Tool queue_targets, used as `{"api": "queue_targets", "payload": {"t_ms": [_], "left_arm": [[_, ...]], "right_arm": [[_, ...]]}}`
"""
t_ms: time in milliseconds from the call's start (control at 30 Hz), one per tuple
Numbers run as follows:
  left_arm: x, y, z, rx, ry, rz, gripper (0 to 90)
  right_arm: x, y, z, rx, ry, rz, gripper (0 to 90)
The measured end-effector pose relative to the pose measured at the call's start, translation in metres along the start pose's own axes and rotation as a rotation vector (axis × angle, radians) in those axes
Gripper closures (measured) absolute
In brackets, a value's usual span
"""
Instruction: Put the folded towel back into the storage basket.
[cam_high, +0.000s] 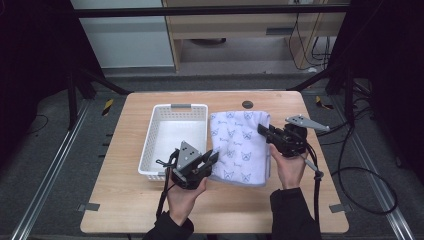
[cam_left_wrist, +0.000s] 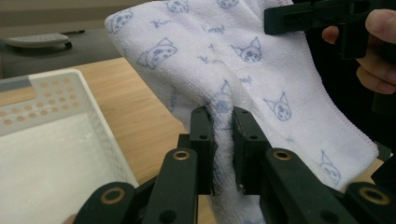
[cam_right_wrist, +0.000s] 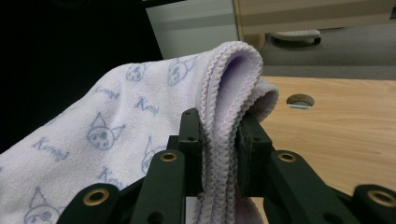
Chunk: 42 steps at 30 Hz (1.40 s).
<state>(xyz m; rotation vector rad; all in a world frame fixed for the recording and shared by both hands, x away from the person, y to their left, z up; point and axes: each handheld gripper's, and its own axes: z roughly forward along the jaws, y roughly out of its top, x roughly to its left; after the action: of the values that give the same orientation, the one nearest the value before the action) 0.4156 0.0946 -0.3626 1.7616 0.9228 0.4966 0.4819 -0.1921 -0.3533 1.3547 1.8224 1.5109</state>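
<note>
A folded white towel (cam_high: 240, 145) printed with small blue cat faces hangs just above the wooden table (cam_high: 130, 200), held from both sides. My left gripper (cam_high: 214, 156) is shut on the towel's near left edge; in the left gripper view the towel (cam_left_wrist: 243, 70) is bunched between my left gripper's (cam_left_wrist: 223, 142) jaws. My right gripper (cam_high: 263, 129) is shut on the right edge. In the right gripper view several stitched hems of the towel (cam_right_wrist: 140, 116) are squeezed in my right gripper (cam_right_wrist: 219, 149). The other gripper (cam_left_wrist: 322, 14) shows at the top right of the left gripper view.
A white perforated basket (cam_high: 150, 145) stands empty left of the towel, and its wall (cam_left_wrist: 70, 98) is close to my left gripper. A round cable hole (cam_high: 247, 104) sits at the table's far edge. Cables trail over the right edge to the floor.
</note>
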Motion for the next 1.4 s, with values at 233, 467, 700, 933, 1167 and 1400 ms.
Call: {"api": "queue_targets", "payload": {"t_ms": [233,467,700,933,1167,1400], "left_arm": [[0.008,0.008,-0.008,-0.019,0.007,0.008,79.7],[0.013,0.012,-0.014,-0.026,0.021,0.023,79.8],[0.022,0.013,-0.02,-0.027,0.037,0.02,79.9],[0.034,0.013,-0.028,-0.032,0.051,0.008,79.9],[0.045,0.013,-0.035,-0.033,0.071,0.008,80.0],[0.061,0.011,-0.046,-0.041,0.091,-0.003,80.0]], "right_arm": [[0.011,0.011,0.002,-0.008,0.005,-0.022,74.9],[0.021,0.02,0.005,-0.017,0.006,-0.044,74.9],[0.032,0.026,0.013,-0.014,0.008,-0.065,74.9],[0.044,0.033,0.023,-0.011,0.022,-0.083,75.0],[0.054,0.035,0.033,-0.01,0.035,-0.088,74.9],[0.07,0.037,0.048,-0.014,0.048,-0.103,74.9]]}}
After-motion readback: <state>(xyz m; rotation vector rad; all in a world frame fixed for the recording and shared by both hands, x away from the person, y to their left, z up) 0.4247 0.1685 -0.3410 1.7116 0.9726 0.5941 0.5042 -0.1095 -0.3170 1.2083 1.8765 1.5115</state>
